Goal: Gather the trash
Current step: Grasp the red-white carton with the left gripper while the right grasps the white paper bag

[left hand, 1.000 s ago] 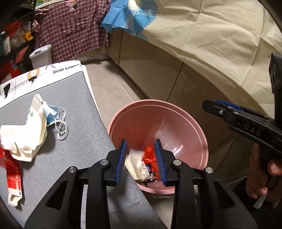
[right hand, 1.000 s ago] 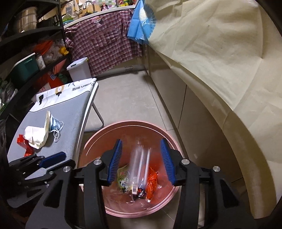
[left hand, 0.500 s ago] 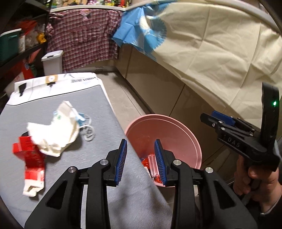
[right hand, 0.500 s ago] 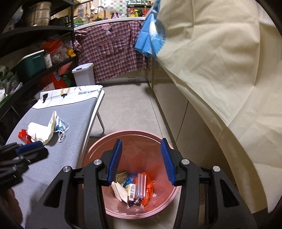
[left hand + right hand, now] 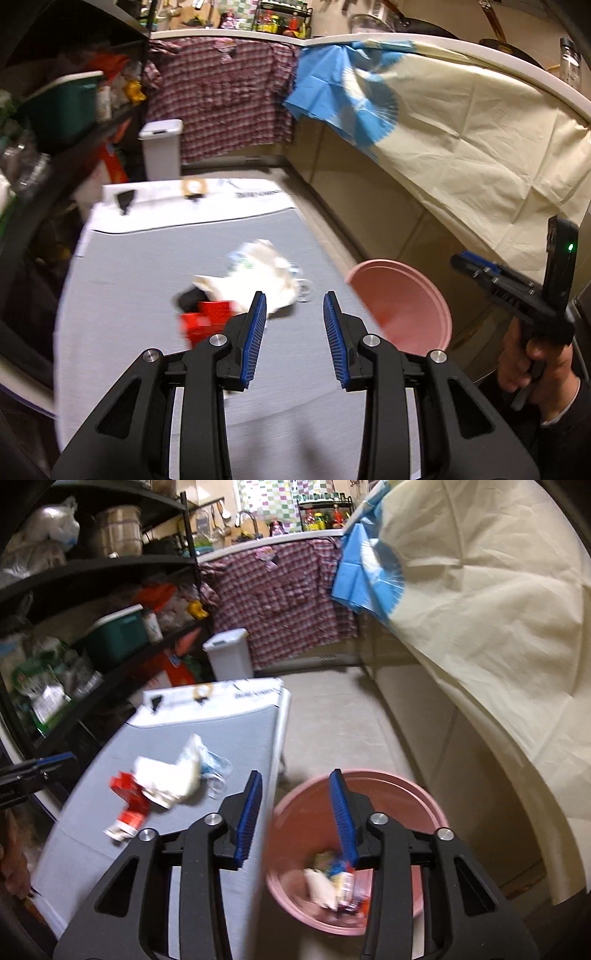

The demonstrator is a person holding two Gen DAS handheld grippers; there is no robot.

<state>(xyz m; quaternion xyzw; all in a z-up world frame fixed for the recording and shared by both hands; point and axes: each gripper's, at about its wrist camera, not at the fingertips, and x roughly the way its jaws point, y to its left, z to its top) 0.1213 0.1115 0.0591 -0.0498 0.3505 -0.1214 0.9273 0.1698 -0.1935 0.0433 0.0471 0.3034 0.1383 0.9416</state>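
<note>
Near the middle of the grey ironing board [image 5: 155,266] we see the remaining trash: a crumpled white paper bag [image 5: 255,280], a red carton [image 5: 203,319] touching it, and a blue face mask [image 5: 216,766] just beside it. Our left gripper [image 5: 293,334] hangs above the board with fingers spread and nothing between them. Our right gripper [image 5: 297,814], fingers likewise spread and empty, hangs over the pink bin [image 5: 417,801] beside the board's right edge, where several wrappers [image 5: 334,880] lie inside.
</note>
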